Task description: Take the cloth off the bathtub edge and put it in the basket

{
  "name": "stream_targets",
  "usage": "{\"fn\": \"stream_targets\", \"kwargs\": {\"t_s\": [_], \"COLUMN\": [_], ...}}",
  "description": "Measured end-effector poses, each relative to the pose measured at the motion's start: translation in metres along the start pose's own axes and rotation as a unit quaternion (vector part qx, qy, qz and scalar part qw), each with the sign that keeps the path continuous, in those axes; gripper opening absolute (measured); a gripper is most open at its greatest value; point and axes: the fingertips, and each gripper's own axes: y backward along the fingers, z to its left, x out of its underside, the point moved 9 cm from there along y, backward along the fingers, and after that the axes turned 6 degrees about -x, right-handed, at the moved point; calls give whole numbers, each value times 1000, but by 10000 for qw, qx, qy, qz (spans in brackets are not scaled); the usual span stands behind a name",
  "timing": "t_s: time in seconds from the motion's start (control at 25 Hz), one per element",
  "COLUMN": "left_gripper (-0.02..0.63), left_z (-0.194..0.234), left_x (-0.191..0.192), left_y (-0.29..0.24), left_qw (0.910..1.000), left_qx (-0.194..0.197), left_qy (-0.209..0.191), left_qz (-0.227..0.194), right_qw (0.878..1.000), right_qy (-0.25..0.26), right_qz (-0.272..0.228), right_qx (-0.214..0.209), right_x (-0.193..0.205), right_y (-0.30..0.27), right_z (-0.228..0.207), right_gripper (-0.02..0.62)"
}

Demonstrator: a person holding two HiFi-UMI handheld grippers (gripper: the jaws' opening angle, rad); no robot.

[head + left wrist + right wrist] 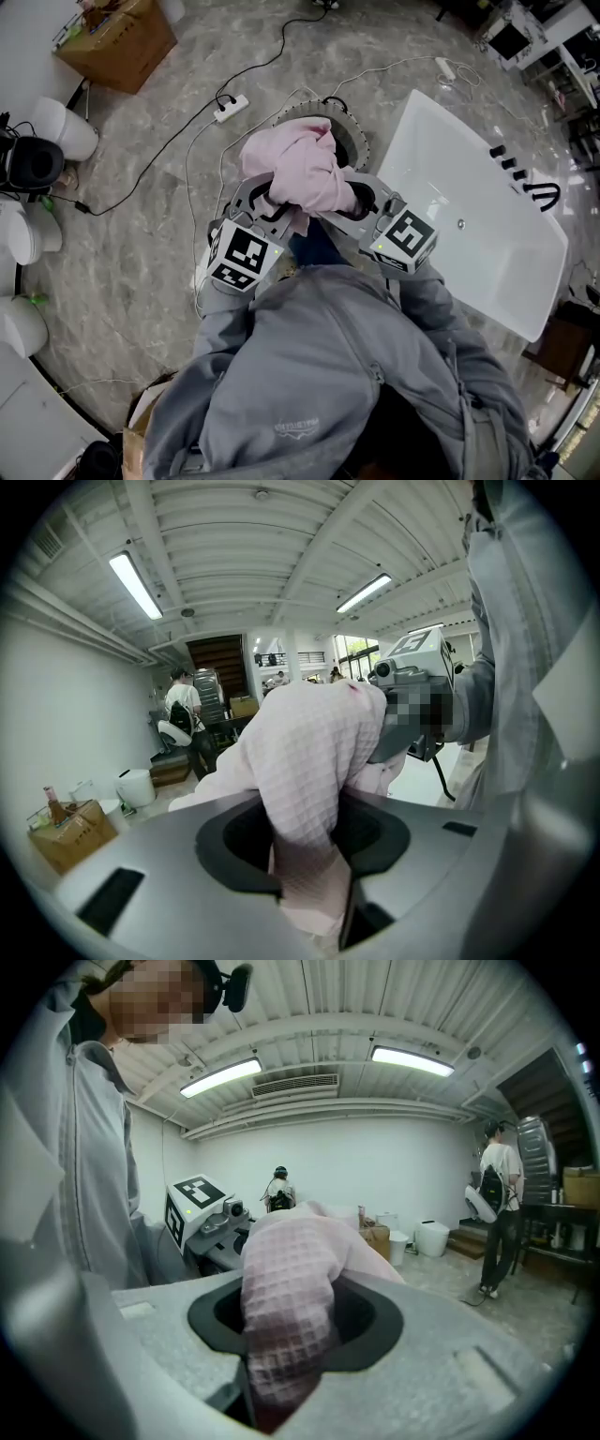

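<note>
Now the left hand-held gripper [270, 199] and the right hand-held gripper [358, 199] face each other in front of the person's grey jacket [328, 375]. Each has its jaws partly closed and clamped on a fold of the pink cloth [302, 167]. The cloth hangs bunched in the air between them, clear of the white bathtub [473, 220] at the right. From the head view it covers much of the round dark basket [354, 136], which stands on the marbled floor [141, 234] just beside the bathtub's end. A cardboard box [117, 42] sits well apart at the upper left.
</note>
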Motion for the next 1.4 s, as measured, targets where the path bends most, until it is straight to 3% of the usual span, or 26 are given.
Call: {"fn": "stream_targets", "kwargs": {"t_s": [0.52, 0.84, 1.4], "left_gripper": [153, 154, 154], "left_z": [74, 101, 128], "left_x": [-37, -60, -73], "left_y": [-127, -197, -261], "left_qw": [9974, 9955, 9899], "left_qx": [642, 841, 1287], "left_qy": [-317, -432, -586], "left_qz": [34, 97, 42], "right_qw": [9976, 9955, 9875], "right_qy": [-318, -407, -735], "right_qz": [-111, -230, -181], "right_qx": [598, 823, 1382], "right_x": [-1, 2, 6], "right_y": [7, 21, 27], "right_z": [-129, -200, -251], "right_gripper": [158, 158, 160]}}
